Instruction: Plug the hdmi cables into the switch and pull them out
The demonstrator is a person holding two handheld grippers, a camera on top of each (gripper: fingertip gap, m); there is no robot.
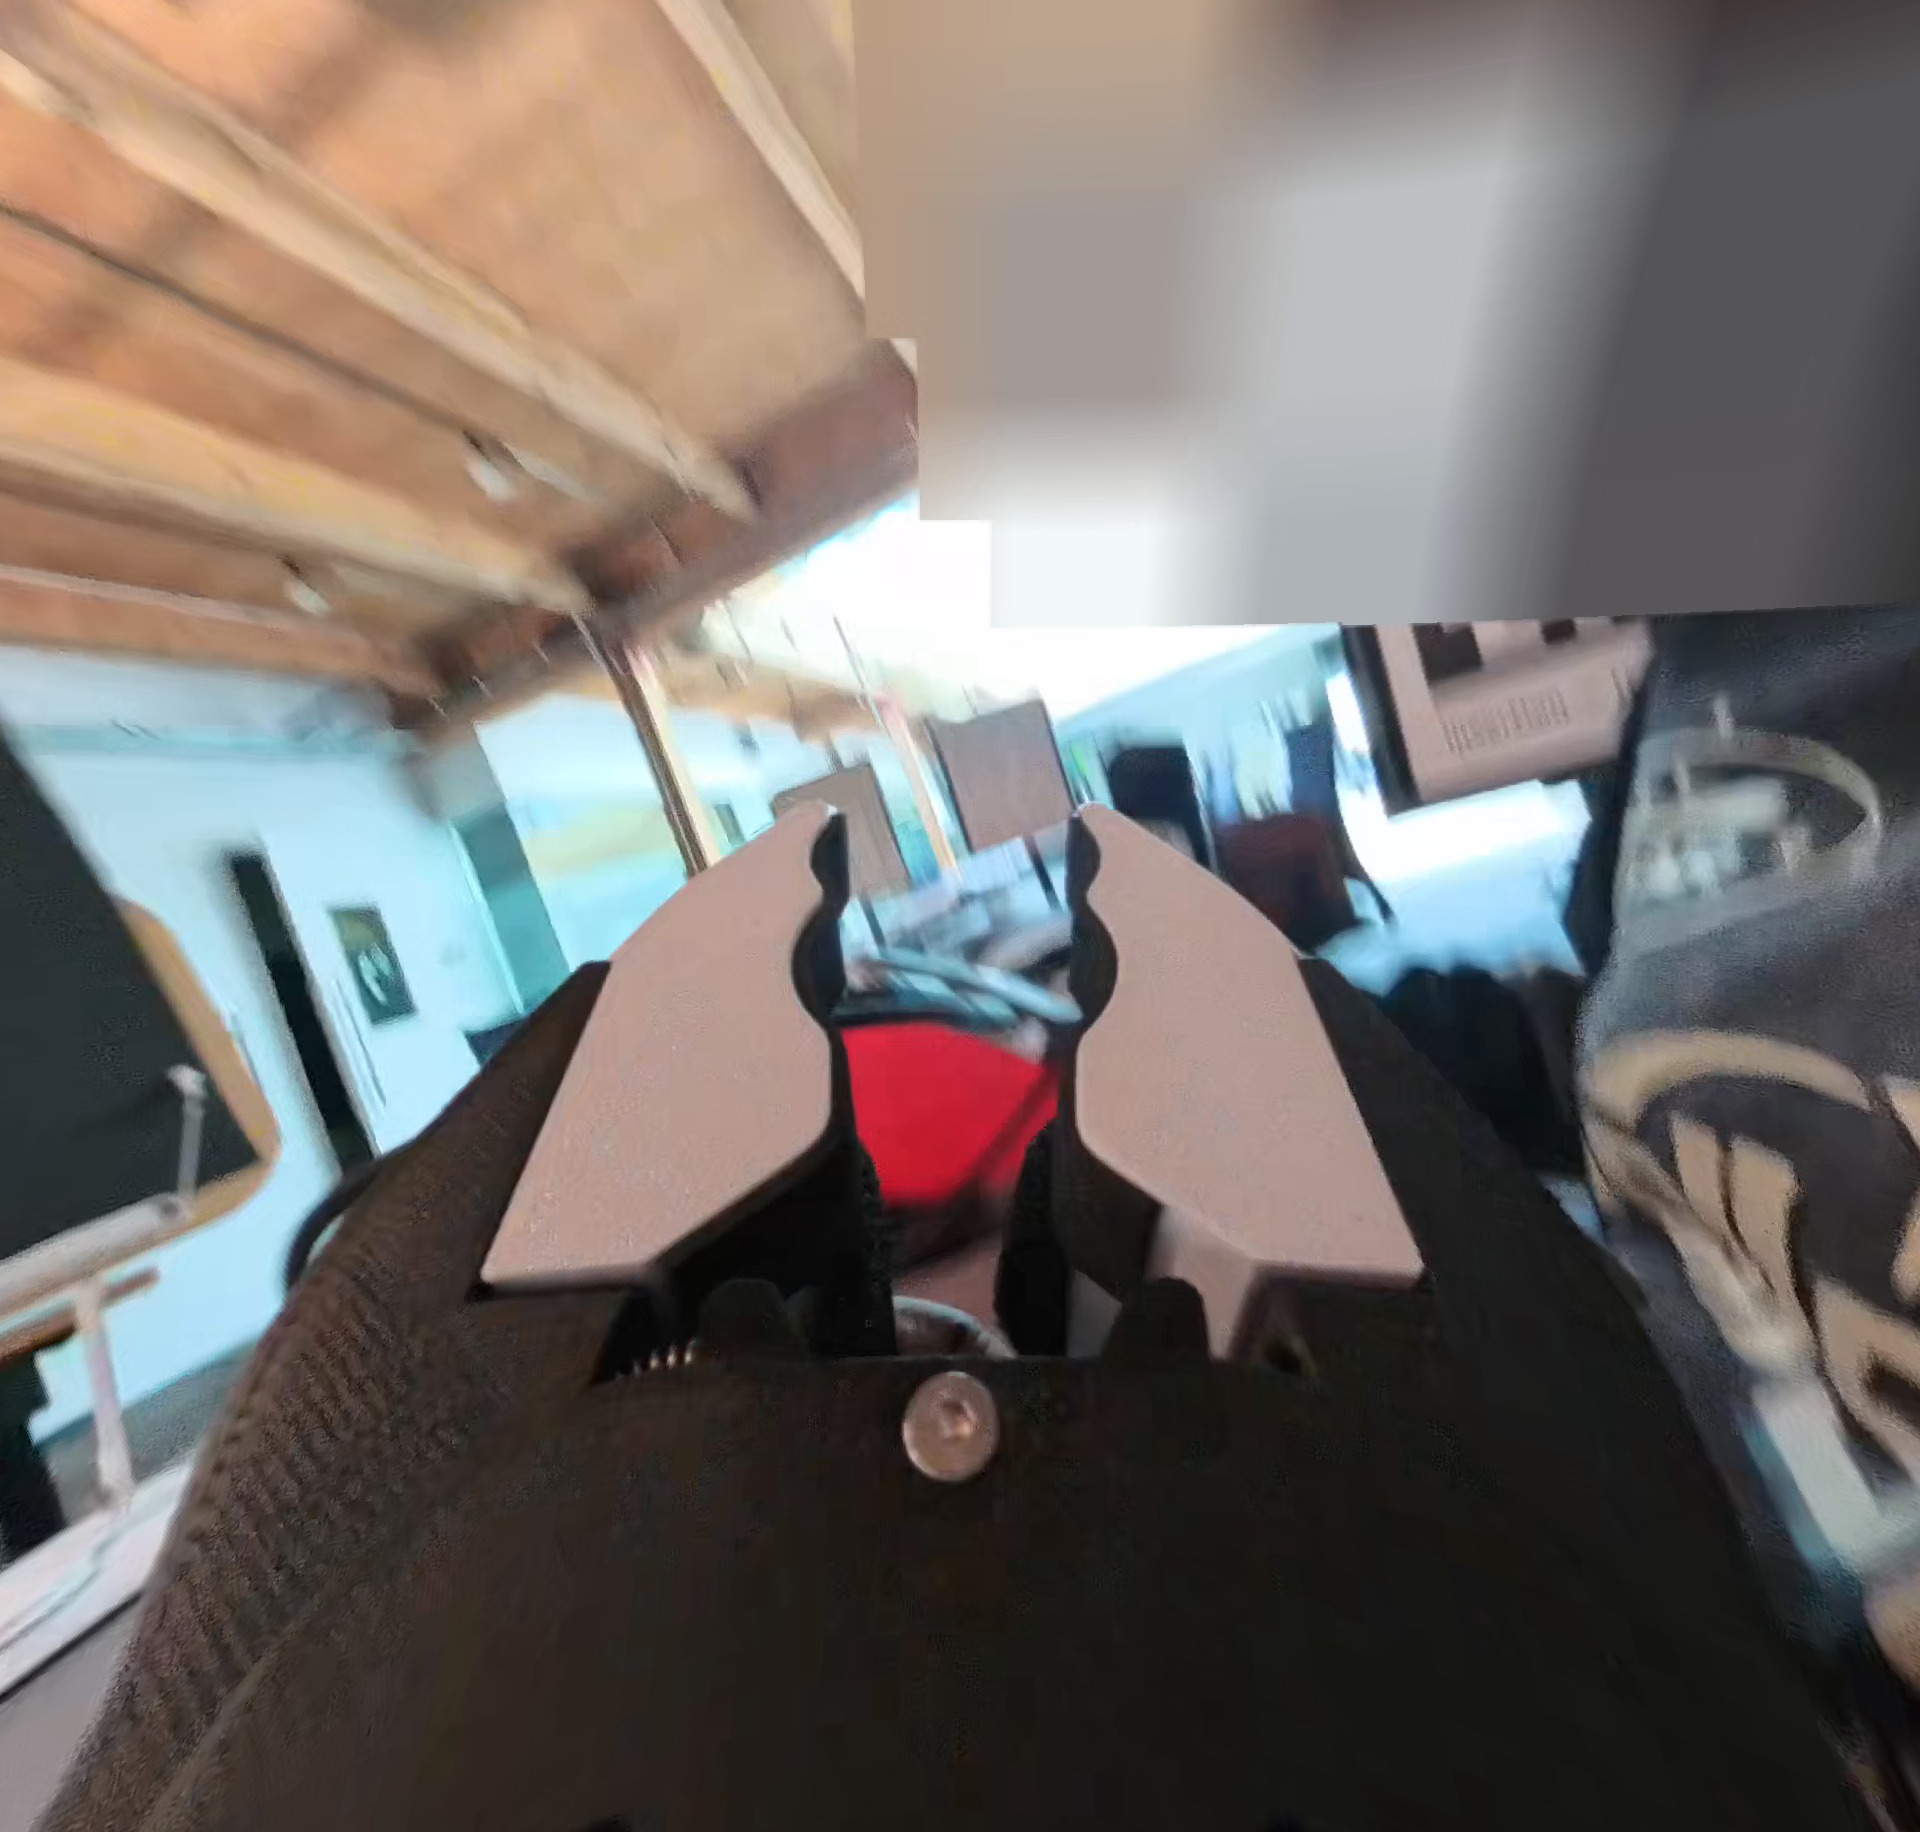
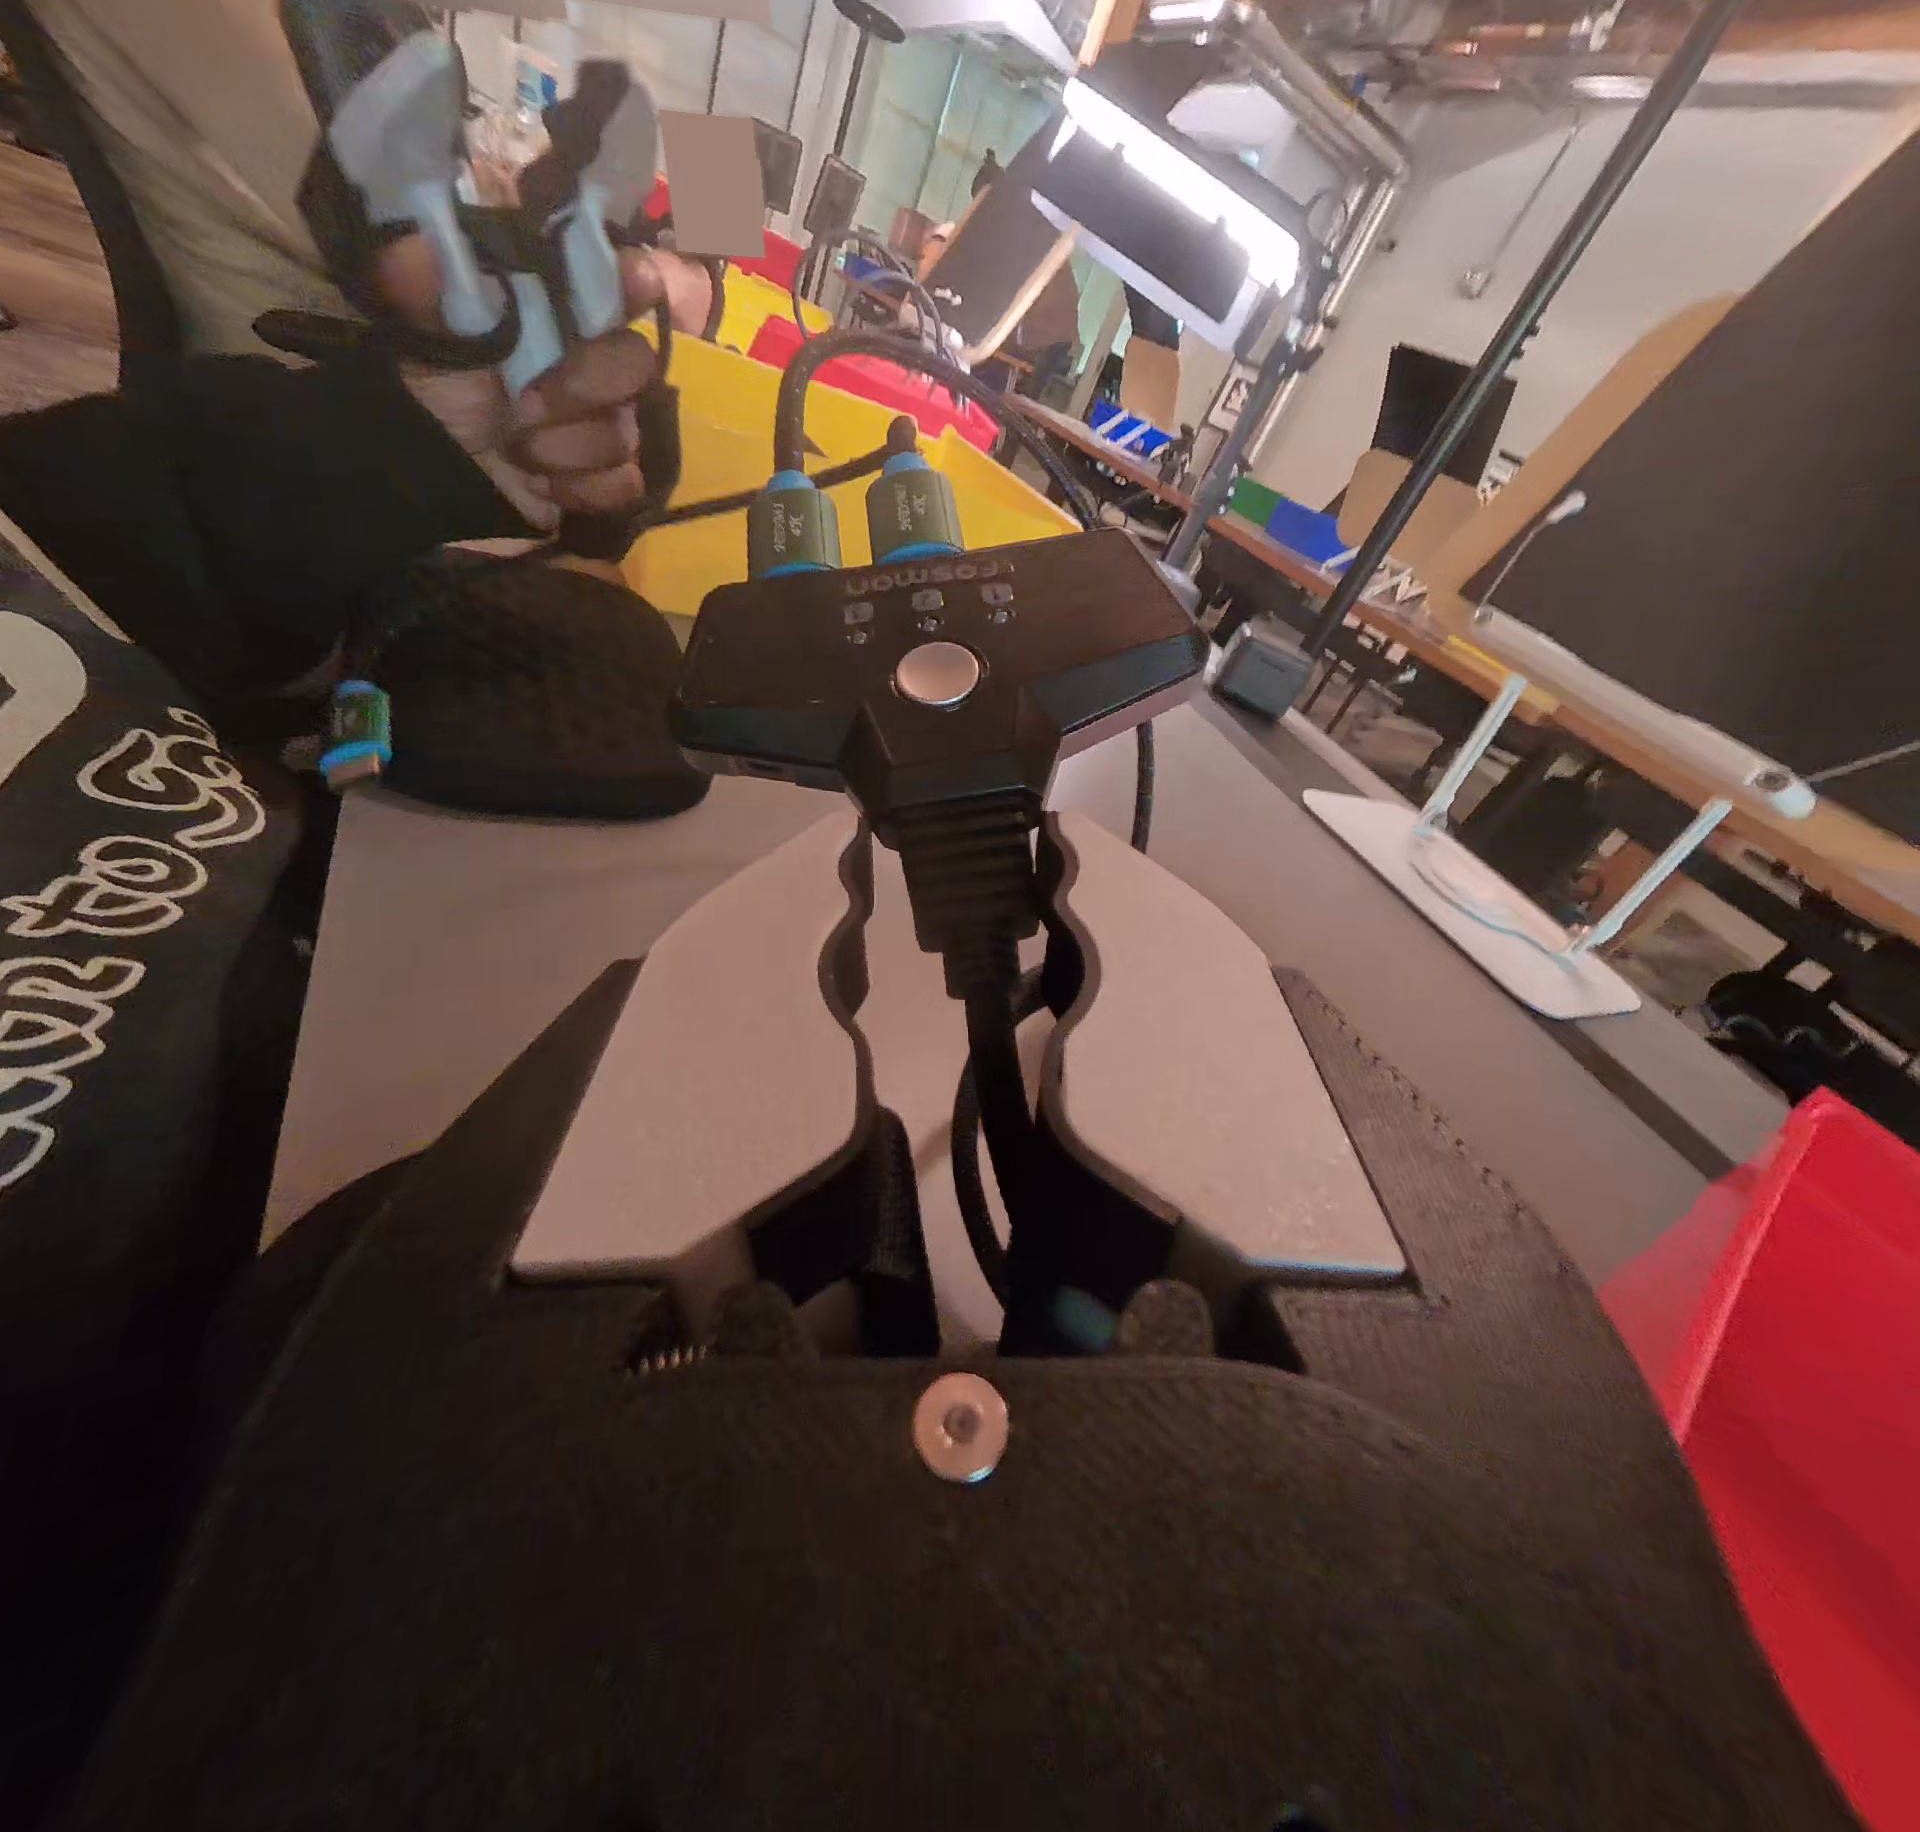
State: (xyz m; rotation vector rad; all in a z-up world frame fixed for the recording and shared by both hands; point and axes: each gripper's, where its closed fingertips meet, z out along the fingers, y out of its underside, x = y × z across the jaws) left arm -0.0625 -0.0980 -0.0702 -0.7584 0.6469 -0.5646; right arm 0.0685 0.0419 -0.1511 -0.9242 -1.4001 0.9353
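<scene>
In the right wrist view my right gripper (image 2: 951, 837) is shut on the ribbed cable neck of the black switch (image 2: 935, 639) and holds it tilted above the grey table (image 2: 520, 899). Two green HDMI plugs with blue rings (image 2: 795, 535) (image 2: 914, 515) sit in the switch's far side. A third plug (image 2: 356, 733) lies loose at the left. My left gripper (image 2: 514, 94) is raised at the upper left in a hand, open and empty. In the blurred left wrist view the left gripper (image 1: 954, 826) points up at the room with nothing between its fingers.
A yellow bin (image 2: 727, 432) stands behind the switch and a red bin (image 2: 1787, 1367) at the near right. A white stand (image 2: 1475, 909) is on the table's right side. A black textured mound (image 2: 520, 691) lies left of the switch. A person's dark printed shirt (image 2: 104, 951) fills the left.
</scene>
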